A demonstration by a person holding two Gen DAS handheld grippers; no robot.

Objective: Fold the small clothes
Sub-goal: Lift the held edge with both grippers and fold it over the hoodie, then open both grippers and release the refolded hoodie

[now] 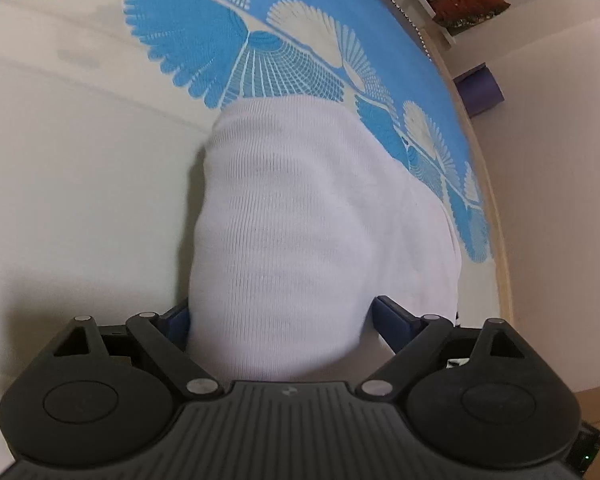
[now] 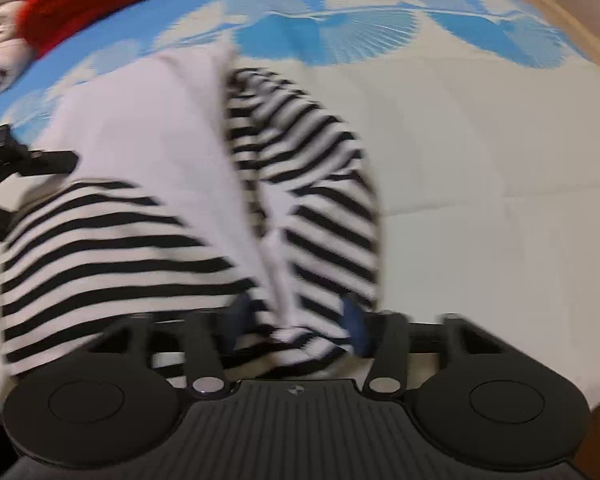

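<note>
Left fingers [image 1: 180, 320] spread wide around white garment [image 1: 300, 220], right fingers [image 2: 354, 320] parted astride striped cloth [image 2: 300, 208], bed edge [image 1: 496, 200] near.

We see the left gripper [image 1: 280, 320] as a matte black unit with a ribbed central housing bearing a small round emblem, flanked by two large round black discs. From these, angled black link arms run forward, each pinned with silver rivets, ending in dark blue fingers [image 1: 392, 314]. The right gripper [image 2: 296, 320] has the same build: a ribbed black body with the emblem, twin discs, silver-pinned linkages and blue fingers [image 2: 356, 320], here blurred.
</note>
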